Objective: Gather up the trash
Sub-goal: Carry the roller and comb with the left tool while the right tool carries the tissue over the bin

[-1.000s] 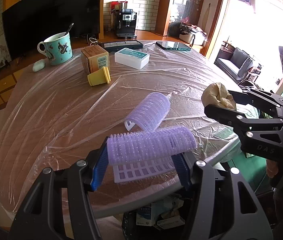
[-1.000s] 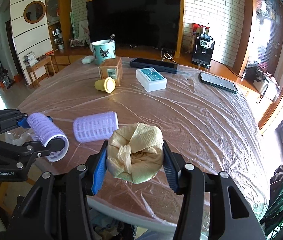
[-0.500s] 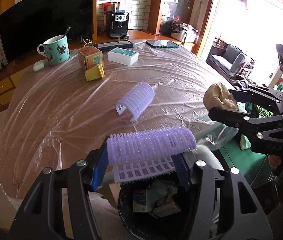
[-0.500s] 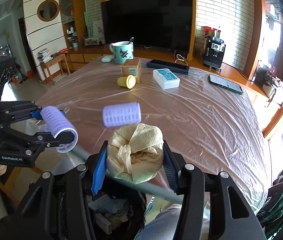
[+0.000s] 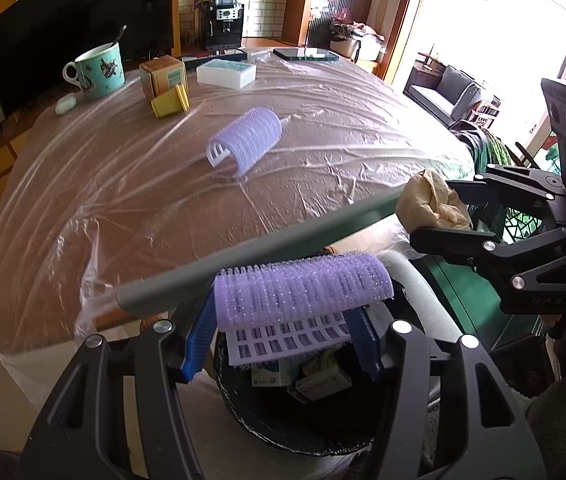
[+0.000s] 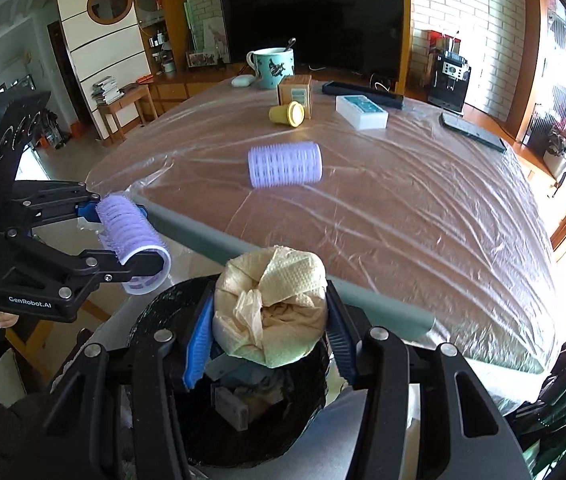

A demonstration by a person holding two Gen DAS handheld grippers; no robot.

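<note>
My left gripper (image 5: 283, 324) is shut on a purple hair roller (image 5: 303, 290), held crosswise above a black trash bin (image 5: 283, 436) that has cartons inside. That same left gripper (image 6: 123, 236) shows at the left of the right wrist view with its roller (image 6: 131, 236). My right gripper (image 6: 269, 328) is shut on a crumpled beige paper wad (image 6: 271, 308), hanging over the bin (image 6: 155, 320) too. From the left wrist camera the right gripper (image 5: 443, 216) appears at the right with the wad (image 5: 429, 202). A second purple roller (image 5: 245, 140) (image 6: 285, 164) lies on the table.
The table (image 5: 323, 128) is wrapped in clear plastic, with a grey edge (image 5: 263, 244) just beyond the bin. At its far side stand a teal mug (image 5: 97, 72), a brown box (image 5: 163, 76), a yellow cup (image 5: 169, 104), a white box (image 5: 225, 72) and a phone (image 5: 305, 54).
Both grippers have drawn back from over the table past its edge with roller and wad still held. The bin has come into view under them.
</note>
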